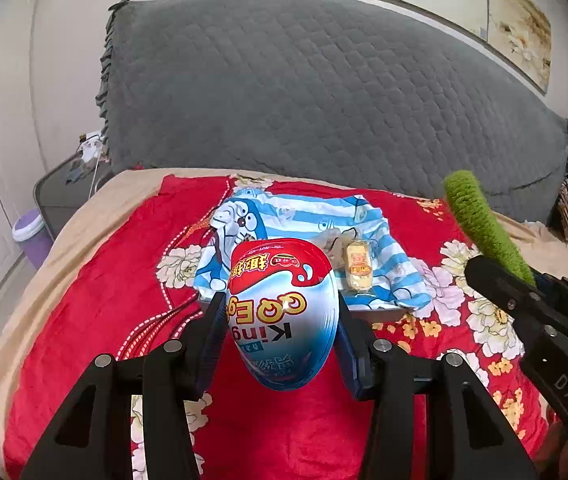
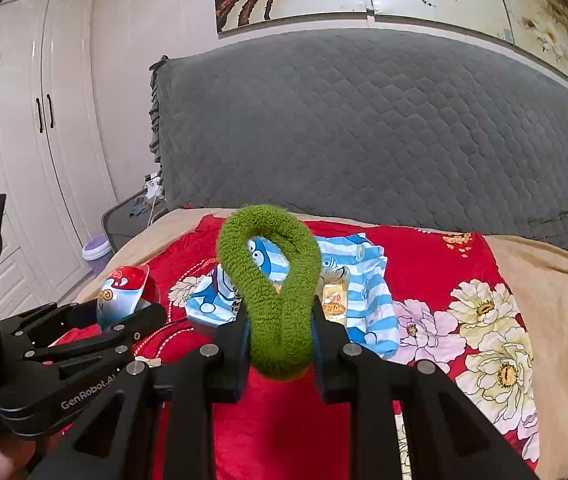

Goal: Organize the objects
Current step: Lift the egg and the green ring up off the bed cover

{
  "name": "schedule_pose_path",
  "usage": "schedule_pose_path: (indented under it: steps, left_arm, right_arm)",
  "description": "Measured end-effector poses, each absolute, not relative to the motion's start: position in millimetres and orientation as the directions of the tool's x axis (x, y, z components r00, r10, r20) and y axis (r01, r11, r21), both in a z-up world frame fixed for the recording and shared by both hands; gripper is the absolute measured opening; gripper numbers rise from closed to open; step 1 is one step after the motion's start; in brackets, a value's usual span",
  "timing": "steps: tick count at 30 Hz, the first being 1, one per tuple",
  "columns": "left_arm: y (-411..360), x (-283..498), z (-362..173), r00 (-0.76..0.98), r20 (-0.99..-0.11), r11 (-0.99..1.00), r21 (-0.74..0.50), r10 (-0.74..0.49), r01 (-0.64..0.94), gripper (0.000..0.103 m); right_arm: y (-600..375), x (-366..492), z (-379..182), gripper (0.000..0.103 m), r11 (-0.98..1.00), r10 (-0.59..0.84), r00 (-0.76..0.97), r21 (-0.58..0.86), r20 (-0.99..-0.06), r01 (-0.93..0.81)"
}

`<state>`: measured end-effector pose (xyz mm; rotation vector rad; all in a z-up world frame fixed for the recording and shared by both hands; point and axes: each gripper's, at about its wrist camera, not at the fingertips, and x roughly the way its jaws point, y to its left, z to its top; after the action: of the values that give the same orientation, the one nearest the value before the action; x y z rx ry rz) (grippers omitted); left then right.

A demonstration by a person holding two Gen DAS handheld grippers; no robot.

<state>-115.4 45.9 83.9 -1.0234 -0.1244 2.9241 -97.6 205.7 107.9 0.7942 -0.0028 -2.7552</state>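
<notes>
**Kid:** Behind the bed is a big gray quilted cushion. What is the red thing low in the frame?

**Me:** That is a red flower blanket. I work on top of it.

**Kid:** What is in your left gripper?

**Me:** A toy egg, red on top and blue below. The two fingers squeeze it from both sides. It sits in the middle of the left view, up off the blanket.

**Kid:** Why hold it by the sides?

**Me:** It is round and smooth. I think a side squeeze keeps it from slipping out.

**Kid:** And your right gripper?

**Me:** It is clenched on a fuzzy green loop. The bottom is pinched flat, so the top stands up like a ring in the middle of the right view.

**Kid:** Where do they go?

**Me:** I guess onto the tray just past the egg. A striped blue cartoon cloth covers it, and a small yellow snack pack already lies on it. I hold both things near it, so putting them down should be easy.
</notes>
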Motion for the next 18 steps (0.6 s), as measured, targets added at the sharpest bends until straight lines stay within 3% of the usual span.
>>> schedule_pose_path:
  steps: [18]
  left_arm:
    - [58.2, -160.9, 75.4, -0.778, -0.621, -0.995, -0.088, 0.091, -0.047, 0.051]
  right_arm:
    - [202.7, -130.3, 105.8, 0.025, -0.967, -0.245, -0.820, 0.068, -0.518, 0.246]
